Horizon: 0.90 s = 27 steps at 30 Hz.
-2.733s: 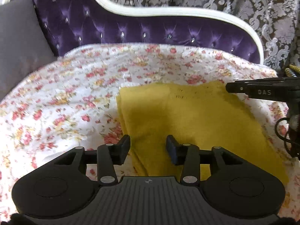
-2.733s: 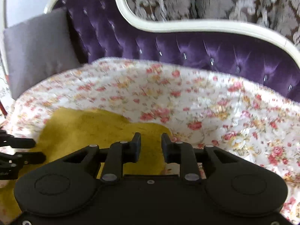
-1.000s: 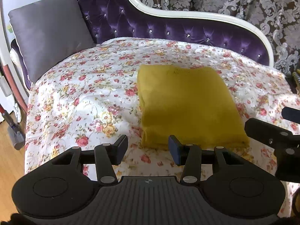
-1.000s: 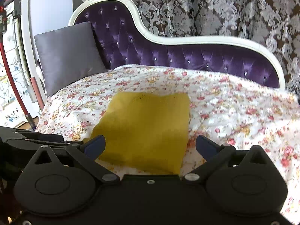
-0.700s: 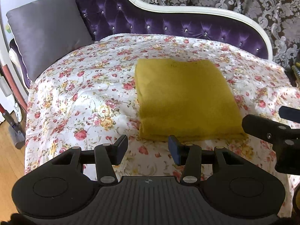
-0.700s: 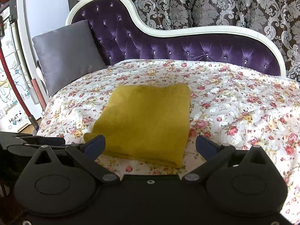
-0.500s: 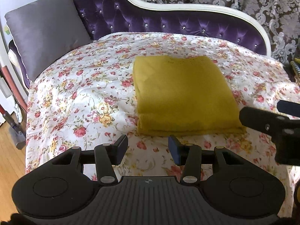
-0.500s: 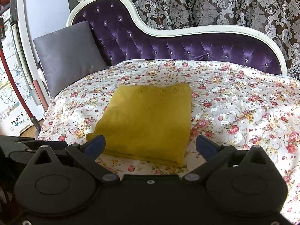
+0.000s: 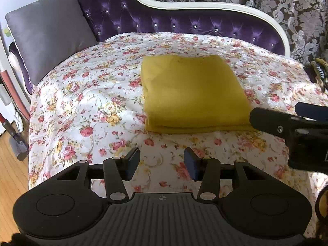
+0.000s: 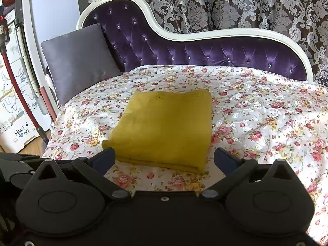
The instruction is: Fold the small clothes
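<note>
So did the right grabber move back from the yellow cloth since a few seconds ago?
Yes. The right gripper has pulled back toward the couch's front edge: the folded yellow cloth, once right under its fingers, now lies wholly ahead of them on the flowery cover.

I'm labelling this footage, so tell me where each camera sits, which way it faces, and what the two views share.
Left wrist: on the left gripper, looking forward and down at the folded mustard-yellow knit garment on the floral bedspread; its own open fingers show, with the right gripper's finger entering at right.
Right wrist: on the right gripper, facing the same garment from further right; its wide-open fingers show, part of the left gripper at the lower left.
Shared: garment, bedspread, grey cushion, purple tufted headboard.
</note>
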### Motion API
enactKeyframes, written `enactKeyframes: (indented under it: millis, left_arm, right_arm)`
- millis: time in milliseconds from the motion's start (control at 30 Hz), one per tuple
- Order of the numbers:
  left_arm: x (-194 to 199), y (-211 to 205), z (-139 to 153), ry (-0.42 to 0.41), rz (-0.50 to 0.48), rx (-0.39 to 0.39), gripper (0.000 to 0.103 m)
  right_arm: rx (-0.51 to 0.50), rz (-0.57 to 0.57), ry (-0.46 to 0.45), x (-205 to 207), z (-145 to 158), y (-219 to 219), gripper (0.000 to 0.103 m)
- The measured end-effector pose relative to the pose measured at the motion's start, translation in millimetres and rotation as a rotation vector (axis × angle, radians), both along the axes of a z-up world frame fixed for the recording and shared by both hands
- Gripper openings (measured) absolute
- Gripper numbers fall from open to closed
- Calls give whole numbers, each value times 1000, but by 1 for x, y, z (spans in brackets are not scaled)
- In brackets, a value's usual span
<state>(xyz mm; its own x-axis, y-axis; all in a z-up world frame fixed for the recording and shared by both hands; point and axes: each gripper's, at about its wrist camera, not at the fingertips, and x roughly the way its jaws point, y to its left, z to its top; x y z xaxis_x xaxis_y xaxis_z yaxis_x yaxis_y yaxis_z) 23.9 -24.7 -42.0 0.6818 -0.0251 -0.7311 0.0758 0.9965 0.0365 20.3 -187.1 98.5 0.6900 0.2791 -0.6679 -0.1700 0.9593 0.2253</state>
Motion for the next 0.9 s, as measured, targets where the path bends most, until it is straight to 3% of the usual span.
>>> enactKeyframes:
  millis: [900]
  left_arm:
    - [-3, 4, -3, 14, 19, -13, 46]
  right_arm:
    - [6, 8, 4, -2, -2, 0, 102]
